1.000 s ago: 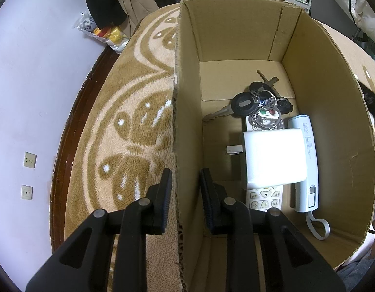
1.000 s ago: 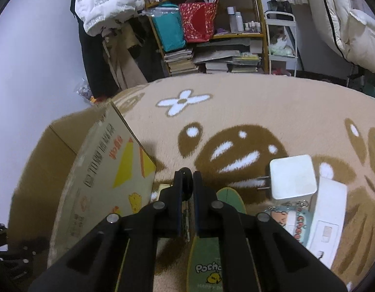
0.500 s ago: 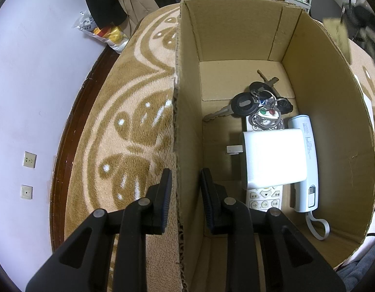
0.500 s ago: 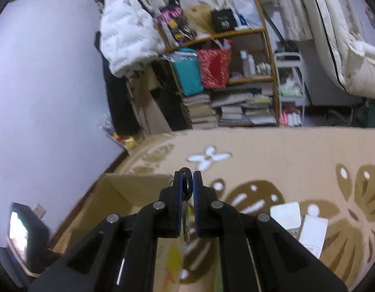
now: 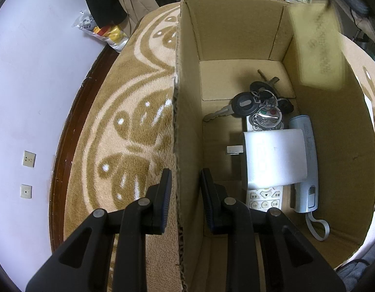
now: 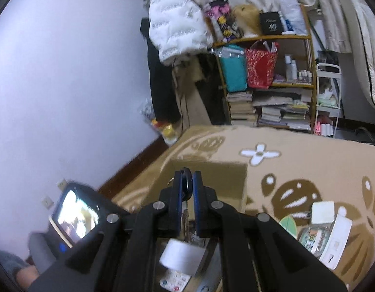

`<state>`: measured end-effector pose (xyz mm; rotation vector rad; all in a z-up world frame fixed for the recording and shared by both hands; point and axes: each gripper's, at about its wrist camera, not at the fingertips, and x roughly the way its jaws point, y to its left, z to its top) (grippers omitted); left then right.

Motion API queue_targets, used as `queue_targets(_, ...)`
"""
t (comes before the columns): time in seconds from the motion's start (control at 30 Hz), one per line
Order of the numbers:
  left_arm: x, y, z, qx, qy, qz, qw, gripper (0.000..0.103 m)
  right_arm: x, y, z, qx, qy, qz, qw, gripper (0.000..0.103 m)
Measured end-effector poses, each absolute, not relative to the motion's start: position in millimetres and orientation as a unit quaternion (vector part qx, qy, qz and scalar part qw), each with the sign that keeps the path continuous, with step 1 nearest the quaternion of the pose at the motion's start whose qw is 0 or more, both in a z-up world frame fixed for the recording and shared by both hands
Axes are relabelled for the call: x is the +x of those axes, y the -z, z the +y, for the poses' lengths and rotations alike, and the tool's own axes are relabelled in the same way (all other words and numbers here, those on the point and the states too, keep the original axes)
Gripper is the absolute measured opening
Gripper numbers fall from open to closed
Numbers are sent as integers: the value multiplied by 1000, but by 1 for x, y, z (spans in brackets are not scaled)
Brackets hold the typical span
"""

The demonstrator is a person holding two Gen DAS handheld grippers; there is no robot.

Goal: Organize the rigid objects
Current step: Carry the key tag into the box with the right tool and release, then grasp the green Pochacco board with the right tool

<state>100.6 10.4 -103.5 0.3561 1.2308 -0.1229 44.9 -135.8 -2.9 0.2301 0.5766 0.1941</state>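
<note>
Vertically, the black-headed key (image 6: 186, 185) hangs blade-down, pinched by its round head in my right claw (image 6: 187, 182) above the brown cardboard box (image 5: 236, 36). My left claw (image 5: 185, 185) straddles the box's wall, jaws apart, not touching.

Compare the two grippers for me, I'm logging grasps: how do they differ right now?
The left gripper is open, fingers straddling the cardboard box wall; the right gripper is shut on a dark key. The left sits at the box rim; the right is above the box. Both have black fingers.
</note>
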Motion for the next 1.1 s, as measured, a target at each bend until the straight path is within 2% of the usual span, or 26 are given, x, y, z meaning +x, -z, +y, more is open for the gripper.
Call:
queue_targets(0.17,101,104,13,160,59,575,800,24,44,21,-123,83,-89,309,943,8)
queue_targets(0.37,101,104,11,163,50,574,801,25,33,14,-142,66,-50,288,954,12)
queue_targets(0.43,99,103,9,168,47,572,801,25,31,12,-155,74,-30,287,955,18)
queue_targets(0.5,98,104,7,172,42,573,800,25,28,13,-166,73,-10,288,955,30)
queue_targets(0.63,99,103,7,167,41,576,799,24,28,23,-189,103,16,303,947,40)
queue_targets(0.7,101,102,9,156,41,581,798,24,27,30,-199,116,28,311,943,54)
queue_targets(0.87,101,101,9,158,40,580,798,24,33,51,-213,120,49,343,931,68)
queue_targets(1.0,100,101,8,164,39,578,798,24,33,69,-221,134,66,362,920,90)
queue_targets(1.1,100,103,8,165,38,578,799,25,33,78,-224,142,71,370,915,94)
